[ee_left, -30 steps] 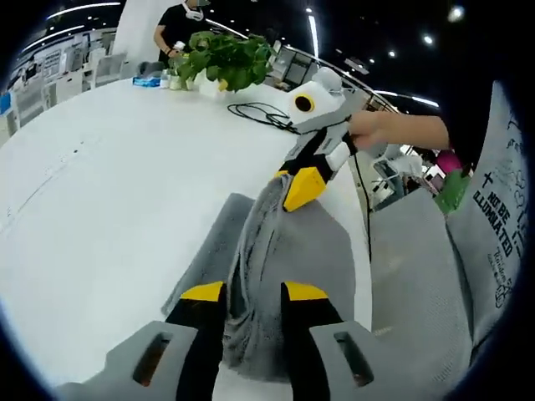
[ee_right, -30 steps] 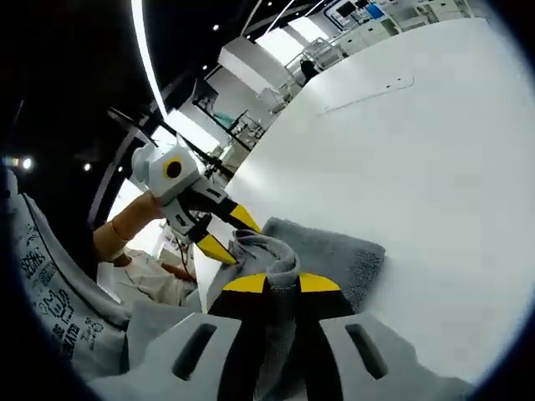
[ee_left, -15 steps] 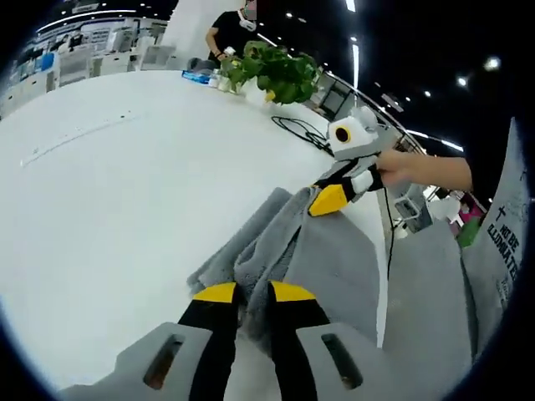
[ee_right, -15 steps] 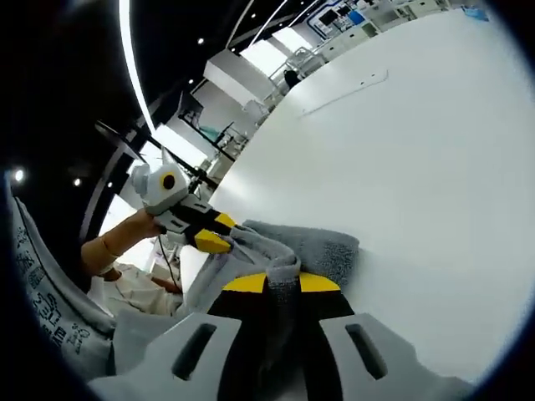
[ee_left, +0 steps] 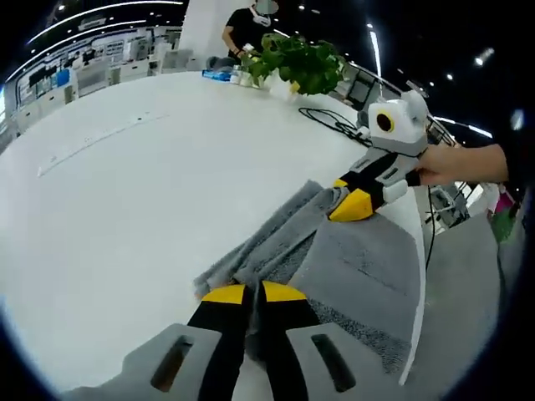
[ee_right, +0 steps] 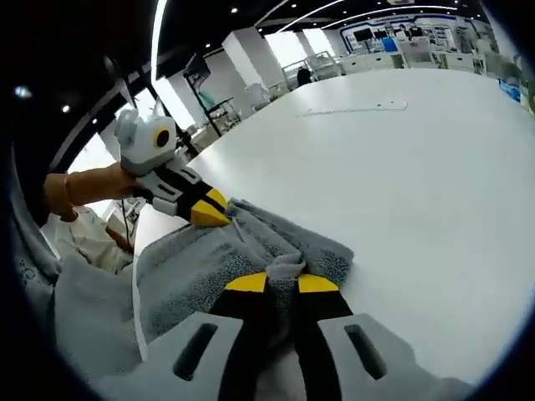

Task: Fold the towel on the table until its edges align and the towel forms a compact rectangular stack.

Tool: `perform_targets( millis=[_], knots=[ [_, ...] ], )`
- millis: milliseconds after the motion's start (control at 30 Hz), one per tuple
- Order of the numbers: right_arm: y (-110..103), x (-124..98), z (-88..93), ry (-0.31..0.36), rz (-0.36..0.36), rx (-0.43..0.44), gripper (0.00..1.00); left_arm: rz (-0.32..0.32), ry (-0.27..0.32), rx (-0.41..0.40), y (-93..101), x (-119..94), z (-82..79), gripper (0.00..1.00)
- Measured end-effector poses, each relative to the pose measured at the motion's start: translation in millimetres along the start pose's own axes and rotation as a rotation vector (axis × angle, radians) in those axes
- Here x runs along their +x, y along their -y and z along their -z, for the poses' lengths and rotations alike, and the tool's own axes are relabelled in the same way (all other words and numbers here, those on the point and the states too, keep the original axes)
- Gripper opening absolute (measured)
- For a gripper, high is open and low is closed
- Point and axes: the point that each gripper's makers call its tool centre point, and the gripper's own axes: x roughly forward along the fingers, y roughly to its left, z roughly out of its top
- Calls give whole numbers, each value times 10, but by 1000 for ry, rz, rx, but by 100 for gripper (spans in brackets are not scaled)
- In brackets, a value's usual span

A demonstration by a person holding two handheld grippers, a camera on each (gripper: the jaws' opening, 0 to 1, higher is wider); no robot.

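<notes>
Presently: grey towel (ee_left: pixel 334 251), part-folded, lying at the white surface's (ee_left: pixel 125 209) near edge; left hand-held gripper (ee_left: pixel 242 294) and right hand-held gripper (ee_right: pixel 281 284) each apparently pinching a fold.

My towel (ee_left: pixel 359 267) is grey, nubby terry cloth, matt; the table (ee_left: pixel 125 200) under it looks smooth white with a faint sheen
</notes>
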Motion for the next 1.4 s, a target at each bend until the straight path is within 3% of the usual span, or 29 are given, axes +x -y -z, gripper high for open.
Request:
perform_targets(
  millis=[167, 267, 333, 433, 500, 567, 700, 800, 867, 1133, 1300, 1400],
  knots=[
    [34, 4, -1, 22, 58, 31, 8, -25, 0, 19, -21, 4, 5, 5],
    [55, -3, -17, 9, 96, 22, 10, -41, -12, -21, -41, -11, -3, 6],
    [67, -25, -53, 11, 97, 28, 11, -57, -24, -53, -54, -55, -7, 7],
    [100, -103, -115, 19, 98, 45, 15, -95, -10, -34, -91, -161, -36, 13],
    [133, -183, -208, 53, 124, 37, 18, -108, 2, -53, -129, -220, -46, 16],
    [190, -272, -290, 94, 166, 35, 19, -166, 10, -61, -252, -313, -32, 16],
    [249, -384, -295, 105, 185, 49, 16, -215, 90, -199, -441, -486, -37, 16],
    [257, -480, -266, 97, 202, 33, 15, -271, 81, -224, -558, -663, 77, 16],
    [253, -528, -226, 86, 205, 9, 15, -267, 97, -256, -614, -716, 139, 16],
    [195, -708, -2, 40, 222, -53, 20, -275, 80, -274, -432, -905, 440, 18],
    [141, -792, 162, 17, 221, -70, 25, -248, 54, -250, -282, -918, 619, 22],
    [65, -832, 251, 11, 221, -101, 27, -203, 78, -216, -147, -916, 630, 23]
  ],
)
